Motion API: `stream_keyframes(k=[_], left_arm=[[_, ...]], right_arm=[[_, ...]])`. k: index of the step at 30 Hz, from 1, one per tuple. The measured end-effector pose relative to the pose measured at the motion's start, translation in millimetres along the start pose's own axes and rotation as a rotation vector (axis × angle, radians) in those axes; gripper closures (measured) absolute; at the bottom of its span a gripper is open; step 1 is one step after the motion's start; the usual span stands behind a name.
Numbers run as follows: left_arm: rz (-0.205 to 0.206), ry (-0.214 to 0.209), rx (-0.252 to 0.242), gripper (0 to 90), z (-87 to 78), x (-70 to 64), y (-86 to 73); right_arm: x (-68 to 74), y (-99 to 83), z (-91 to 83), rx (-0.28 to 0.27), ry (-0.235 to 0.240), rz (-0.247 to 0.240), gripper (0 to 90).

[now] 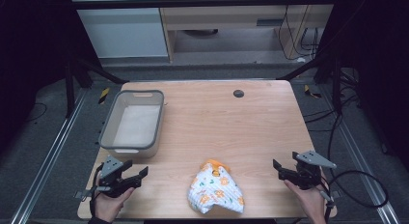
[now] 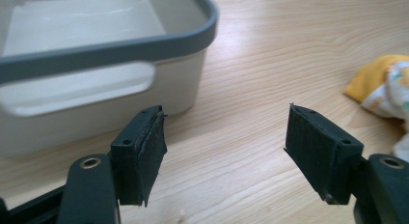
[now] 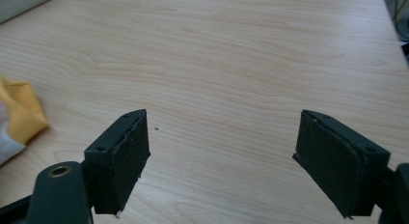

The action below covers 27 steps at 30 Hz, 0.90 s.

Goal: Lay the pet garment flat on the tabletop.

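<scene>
One wooden counter (image 1: 231, 122) stood there, and on it I counted one tub, one crumpled cloth and two grippers, each held in a hand. A single small dark round spot (image 1: 238, 93) sat near the far edge.

The left gripper (image 1: 132, 172) was at the near left corner, held low over the wood by the left hand (image 1: 110, 202), its jaws spread wide with nothing between them. In the left gripper view it faced the tub's near end, the cloth off to one side. The right gripper (image 1: 279, 169) was at the near right edge, held by the right hand (image 1: 308, 197), its jaws likewise parted and empty, angled in toward the middle of the counter.

The tub (image 1: 109, 122), pale with a dark grey rim and a cut-out handle at each end, stood on the left side just beyond the left gripper. It held nothing.

The cloth (image 1: 215, 188), white with small orange and green prints and an orange-yellow part at its far end, lay bunched near the front edge between the two grippers, touching neither.
</scene>
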State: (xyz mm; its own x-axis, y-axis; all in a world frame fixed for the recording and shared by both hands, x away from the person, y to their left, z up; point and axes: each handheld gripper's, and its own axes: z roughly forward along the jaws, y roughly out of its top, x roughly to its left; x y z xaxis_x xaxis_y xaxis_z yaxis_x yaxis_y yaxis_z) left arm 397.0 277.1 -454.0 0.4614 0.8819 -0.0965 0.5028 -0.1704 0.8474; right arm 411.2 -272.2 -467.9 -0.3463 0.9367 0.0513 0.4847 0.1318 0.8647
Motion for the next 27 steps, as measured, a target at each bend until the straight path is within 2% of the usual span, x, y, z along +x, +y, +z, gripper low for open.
stream_keyframes(k=[7, 8, 14, 16, 22, 27], left_arm=[[0.035, -0.035, -0.004, 30.3, -1.3, -12.4, 6.6], [0.043, -0.048, -0.006, 30.4, -1.2, -15.8, 9.9], [0.064, -0.067, -0.003, 30.4, 1.6, -22.6, 17.7], [0.079, -0.072, 0.0, 30.3, 3.8, -25.9, 21.1], [0.087, -0.075, -0.012, 30.3, 7.2, -29.5, 33.0], [0.102, -0.088, -0.01, 30.3, 12.5, -35.0, 43.9]], right_arm=[[9.8, 5.1, -1.1, 0.005, 0.055, -0.025, 22.6], [12.9, 8.2, -2.7, 0.0, 0.078, -0.019, 24.0], [17.3, 16.7, -1.9, 0.002, 0.085, -0.038, 25.7], [20.5, 23.0, -1.7, -0.001, 0.104, -0.041, 25.7], [28.4, 40.9, -0.5, -0.007, 0.133, -0.069, 25.9], [34.0, 52.3, -0.2, -0.026, 0.153, -0.062, 26.5]])
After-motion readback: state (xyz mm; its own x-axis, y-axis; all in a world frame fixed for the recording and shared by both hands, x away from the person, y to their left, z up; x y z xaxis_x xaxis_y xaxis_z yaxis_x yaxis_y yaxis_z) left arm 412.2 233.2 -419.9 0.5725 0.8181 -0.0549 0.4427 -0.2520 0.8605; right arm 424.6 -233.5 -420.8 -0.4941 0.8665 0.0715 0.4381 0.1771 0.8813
